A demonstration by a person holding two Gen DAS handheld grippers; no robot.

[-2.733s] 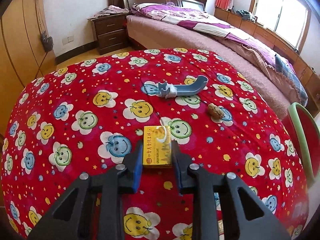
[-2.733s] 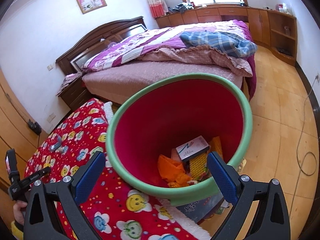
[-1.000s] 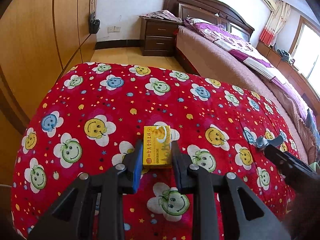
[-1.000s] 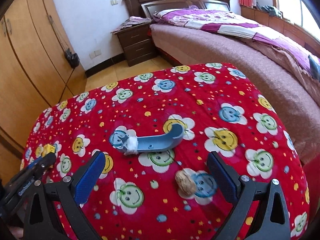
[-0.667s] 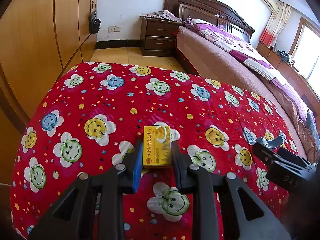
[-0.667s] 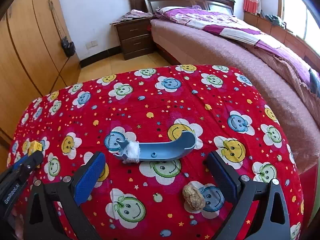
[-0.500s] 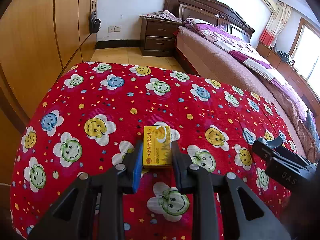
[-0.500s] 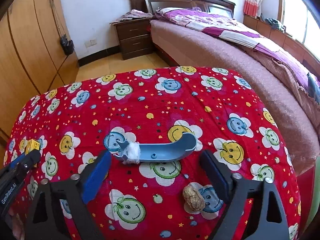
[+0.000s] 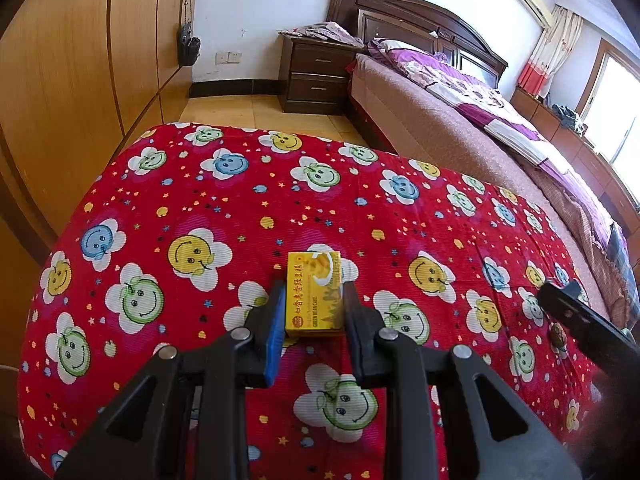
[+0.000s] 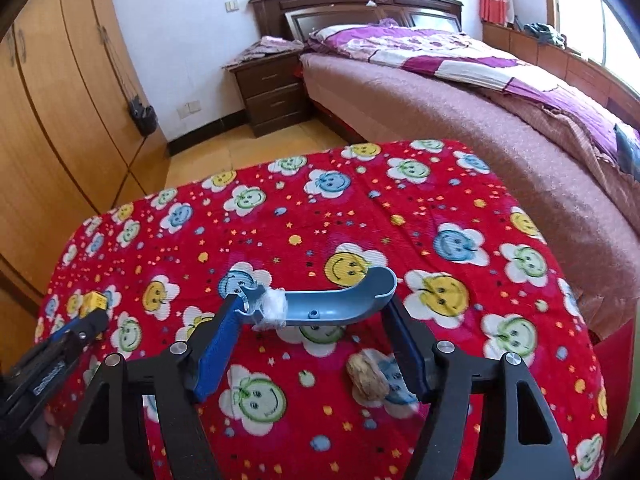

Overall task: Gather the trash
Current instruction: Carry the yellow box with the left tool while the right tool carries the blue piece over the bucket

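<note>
My left gripper (image 9: 314, 312) is shut on a small yellow box (image 9: 314, 294) and holds it above the red smiley-print cloth (image 9: 240, 208); the box also shows in the right wrist view (image 10: 93, 303). My right gripper (image 10: 314, 316) has its jaws around a long blue plastic piece (image 10: 332, 304) with a white wad (image 10: 274, 307) at one end; both ends touch the fingers. A brown walnut-like lump (image 10: 366, 376) lies on the cloth just under the right gripper, and it also shows in the left wrist view (image 9: 557, 336).
The cloth-covered table (image 10: 400, 200) stands next to a bed (image 10: 480, 92) on the right. A wooden wardrobe (image 9: 80, 80) lines the left wall and a nightstand (image 10: 276, 92) stands behind. A green bin rim (image 10: 630, 392) shows at the far right edge.
My right gripper swung from the bin to the table, dropped over the blue piece and narrowed onto its ends. My left gripper has kept hold of the yellow box and stayed still.
</note>
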